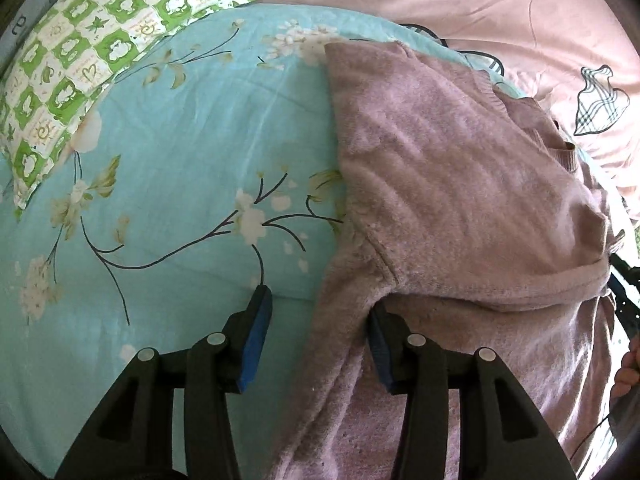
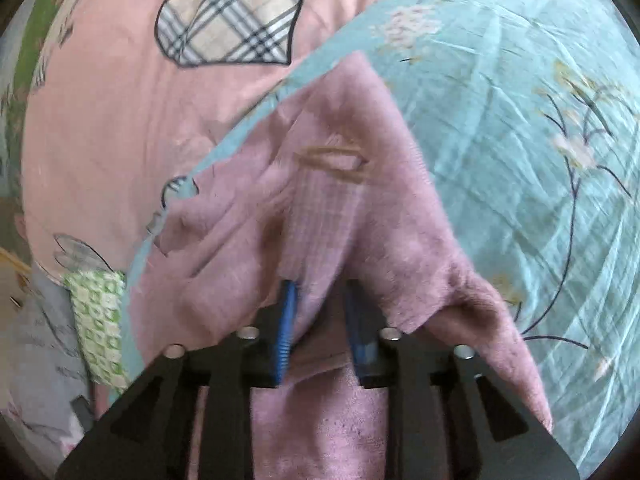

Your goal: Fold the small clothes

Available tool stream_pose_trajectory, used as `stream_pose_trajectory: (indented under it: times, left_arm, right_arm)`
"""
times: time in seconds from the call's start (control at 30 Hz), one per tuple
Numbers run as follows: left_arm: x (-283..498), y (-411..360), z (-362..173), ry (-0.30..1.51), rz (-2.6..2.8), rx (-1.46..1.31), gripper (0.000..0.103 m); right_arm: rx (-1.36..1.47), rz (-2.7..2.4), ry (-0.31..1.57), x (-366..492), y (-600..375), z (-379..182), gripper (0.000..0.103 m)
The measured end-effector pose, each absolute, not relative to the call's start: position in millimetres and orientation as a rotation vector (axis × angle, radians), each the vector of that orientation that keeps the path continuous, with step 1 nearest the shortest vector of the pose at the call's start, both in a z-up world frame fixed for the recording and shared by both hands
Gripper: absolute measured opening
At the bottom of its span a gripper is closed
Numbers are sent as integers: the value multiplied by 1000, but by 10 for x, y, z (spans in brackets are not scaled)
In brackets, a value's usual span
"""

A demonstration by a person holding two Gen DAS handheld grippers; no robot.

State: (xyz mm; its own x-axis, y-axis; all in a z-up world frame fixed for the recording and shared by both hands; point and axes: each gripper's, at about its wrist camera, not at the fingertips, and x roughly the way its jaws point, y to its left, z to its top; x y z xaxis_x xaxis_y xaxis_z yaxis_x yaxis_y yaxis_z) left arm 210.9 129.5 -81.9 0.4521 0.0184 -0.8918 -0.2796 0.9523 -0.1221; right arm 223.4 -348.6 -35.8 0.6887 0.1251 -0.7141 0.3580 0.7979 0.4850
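Roughly midway — left gripper has its jaws released, straddling the sleeve of the mauve sweater, which lies on the blue floral quilt. One side looks folded over the body. Right gripper has cloth between its jaws; a firm clench can't be told. Final folds remain.
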Motion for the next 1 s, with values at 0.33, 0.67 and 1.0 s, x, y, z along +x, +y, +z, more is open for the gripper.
stream_pose_trajectory:
  times: [0.33, 0.67, 1.0]
  left_arm:
    - [2125, 1266, -329, 1066, 23, -303, 57]
    - [3325, 1562, -582, 1119, 61, -474, 68]
    - [3364, 1543, -412, 935, 87, -464, 6]
  right_arm:
    - [826, -104, 769, 2284, -3627, -315, 55]
    - [707, -162, 812, 2523, -3666, -256, 31]
    - [638, 69, 546, 2290, -3674, 340, 11]
